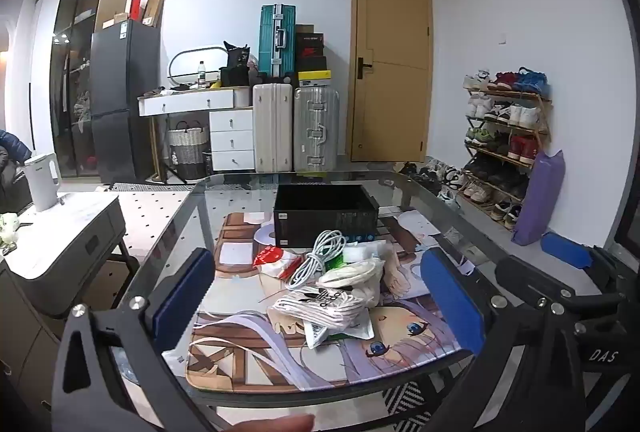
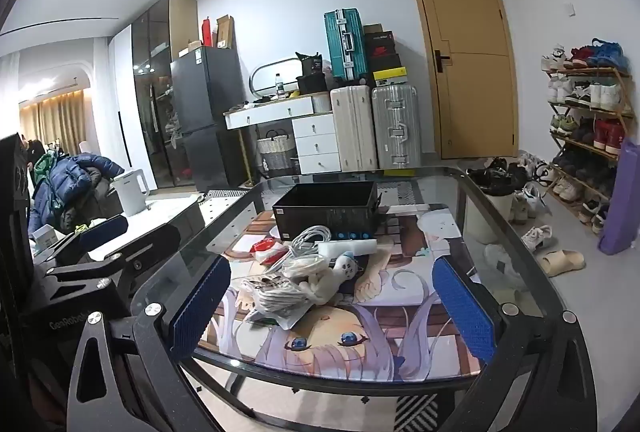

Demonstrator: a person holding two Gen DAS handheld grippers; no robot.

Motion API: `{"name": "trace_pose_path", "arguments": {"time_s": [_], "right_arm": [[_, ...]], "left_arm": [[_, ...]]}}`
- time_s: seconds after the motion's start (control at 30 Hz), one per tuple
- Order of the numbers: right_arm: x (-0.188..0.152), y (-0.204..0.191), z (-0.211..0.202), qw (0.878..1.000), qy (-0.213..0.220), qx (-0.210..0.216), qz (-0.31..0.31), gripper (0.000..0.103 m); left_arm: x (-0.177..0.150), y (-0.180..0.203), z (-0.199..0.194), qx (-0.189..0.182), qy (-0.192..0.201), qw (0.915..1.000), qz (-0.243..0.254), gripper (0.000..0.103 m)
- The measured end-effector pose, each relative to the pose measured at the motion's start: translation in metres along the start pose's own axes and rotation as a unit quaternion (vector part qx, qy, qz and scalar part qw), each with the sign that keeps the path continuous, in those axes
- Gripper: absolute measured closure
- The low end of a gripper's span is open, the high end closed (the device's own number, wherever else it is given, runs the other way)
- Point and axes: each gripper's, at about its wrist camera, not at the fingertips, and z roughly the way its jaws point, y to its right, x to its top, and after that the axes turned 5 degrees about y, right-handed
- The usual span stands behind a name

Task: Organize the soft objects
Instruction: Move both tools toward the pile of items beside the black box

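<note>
- Left gripper (image 1: pixel 320 296): jaws fully apart, nothing between them; held short of the pile, angled slightly down at it.
- Right gripper (image 2: pixel 332 300): jaws likewise wide apart and empty, aimed at the same pile from the right.
- Pile of soft objects (image 1: pixel 340 288): lies mid-desk on the printed mat (image 1: pixel 248 356), just in front of the black bin (image 1: pixel 326 213). The bin looks empty, so sorting appears not yet begun.
- Packaged white socks (image 1: pixel 320 306): nearest item, in a clear wrapper. Risk: the slick film could slide out of a shallow pinch.
- Small plush toy (image 2: pixel 346 268): lies against the cloth bundle (image 1: pixel 352 274). Risk: a grab here could lift both at once, and one may drop short of the bin.
- White cable coil (image 1: pixel 320 252): loops drape over neighbouring items. Risk: a jaw passing through a loop would snag it and drag the pile.
- Red-and-white packet (image 1: pixel 276 260): at the pile's left edge, partly under the cable; likely to be swept along if the coil is pulled.
- White foam block (image 2: pixel 347 247): between pile and bin; may be knocked aside on a low carry.
- Glass desk (image 1: pixel 168 232): smooth bare rim beyond the mat. Risk: anything pushed off the mat may skid to the floor.
- Both grippers converge on one small pile: collision is possible if they close in together.
</note>
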Motion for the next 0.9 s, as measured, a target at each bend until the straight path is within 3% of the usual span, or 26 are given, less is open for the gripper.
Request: {"name": "trace_pose_path", "arguments": {"time_s": [0.7,0.9], "right_arm": [[0.0,0.001,0.0,1.0,0.003,-0.001,0.002,0.0],[0.002,0.009,0.005,1.0,-0.003,-0.026,0.006,0.0]], "left_arm": [[-0.001,0.005,-0.001,0.002,-0.001,0.9999,0.017,0.0],[-0.001,0.001,0.007,0.006,-0.02,0.9997,0.016,0.0]]}}
